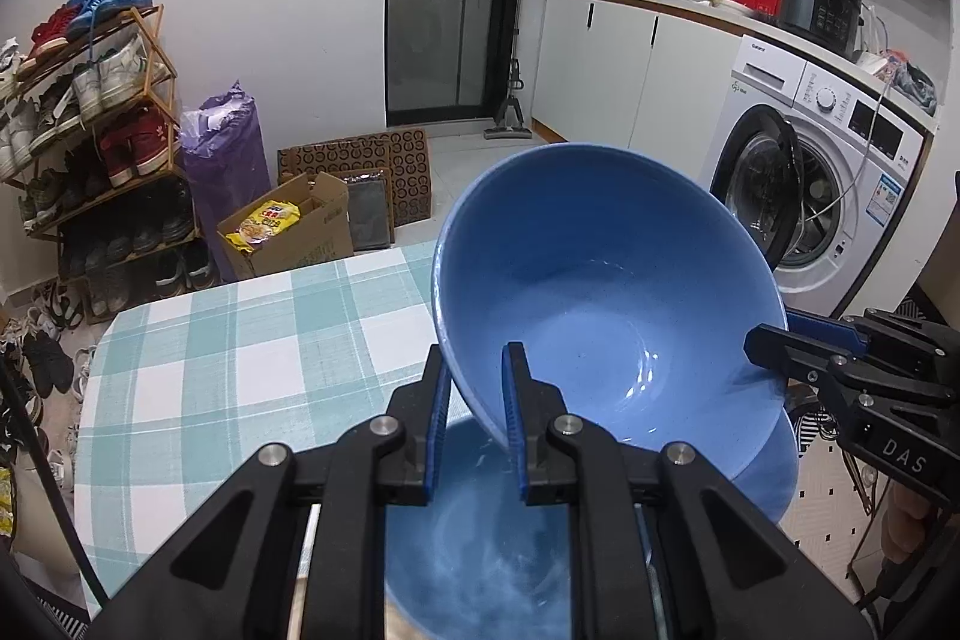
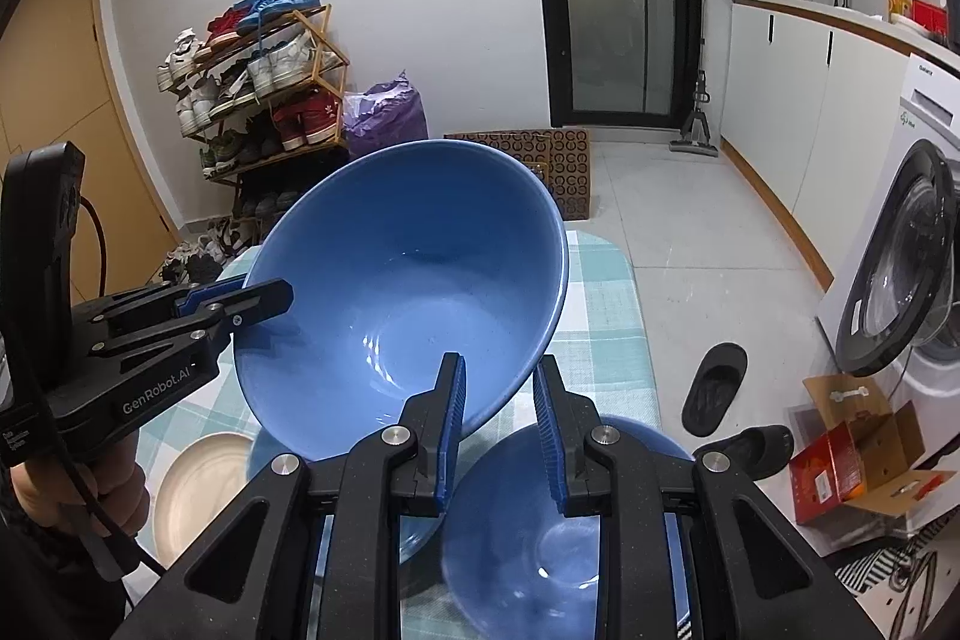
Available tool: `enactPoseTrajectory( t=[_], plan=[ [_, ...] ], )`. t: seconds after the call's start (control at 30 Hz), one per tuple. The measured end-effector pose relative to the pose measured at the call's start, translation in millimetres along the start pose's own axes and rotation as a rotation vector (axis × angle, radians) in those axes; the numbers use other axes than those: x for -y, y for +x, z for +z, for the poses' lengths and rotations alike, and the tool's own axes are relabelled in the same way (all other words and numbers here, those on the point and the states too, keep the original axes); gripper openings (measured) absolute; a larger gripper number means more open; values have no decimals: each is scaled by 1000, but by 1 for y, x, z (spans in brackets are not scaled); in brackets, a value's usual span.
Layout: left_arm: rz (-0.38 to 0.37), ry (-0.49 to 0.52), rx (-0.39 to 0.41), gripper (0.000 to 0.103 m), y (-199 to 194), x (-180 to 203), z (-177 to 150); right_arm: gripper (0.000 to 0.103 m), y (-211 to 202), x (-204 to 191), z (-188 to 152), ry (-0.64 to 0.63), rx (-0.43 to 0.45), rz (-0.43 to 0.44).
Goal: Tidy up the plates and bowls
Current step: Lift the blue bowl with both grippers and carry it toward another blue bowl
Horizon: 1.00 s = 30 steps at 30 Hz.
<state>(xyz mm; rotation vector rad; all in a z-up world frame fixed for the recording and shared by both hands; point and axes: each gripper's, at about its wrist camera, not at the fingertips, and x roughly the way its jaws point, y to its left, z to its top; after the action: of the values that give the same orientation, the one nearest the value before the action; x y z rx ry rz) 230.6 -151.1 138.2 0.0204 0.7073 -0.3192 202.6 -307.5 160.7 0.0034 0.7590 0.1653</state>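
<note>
A large blue bowl [image 1: 606, 292] is held tilted in the air above the table, also in the right wrist view [image 2: 408, 280]. My left gripper [image 1: 477, 418] is shut on its near rim; it shows in the right wrist view [image 2: 240, 304] at the bowl's left rim. My right gripper [image 2: 498, 424] straddles the bowl's right rim, with a small gap at one pad; it shows in the left wrist view [image 1: 774, 340] at the bowl's right edge. A second blue bowl [image 2: 558, 550] sits below on the table, also under my left gripper [image 1: 480, 550].
The table has a teal checked cloth [image 1: 240, 358]. A cream plate [image 2: 192, 490] lies at its left. A washing machine [image 1: 828, 172] with its door open stands to the right. A shoe rack [image 1: 96, 130], a cardboard box [image 1: 288, 232] and black slippers [image 2: 714, 388] are on the floor.
</note>
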Motion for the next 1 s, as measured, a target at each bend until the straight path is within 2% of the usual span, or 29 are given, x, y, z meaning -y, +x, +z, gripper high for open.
enactPoseTrajectory(
  t=[0.53, 1.0],
  plan=[
    [15, -20, 38, 15, -36, -18, -27, 23, -26, -50, -19, -48, 21, 9],
    [34, -33, 18, 15, -45, -31, -53, 23, -22, -70, -36, -75, 3, 27]
  ],
)
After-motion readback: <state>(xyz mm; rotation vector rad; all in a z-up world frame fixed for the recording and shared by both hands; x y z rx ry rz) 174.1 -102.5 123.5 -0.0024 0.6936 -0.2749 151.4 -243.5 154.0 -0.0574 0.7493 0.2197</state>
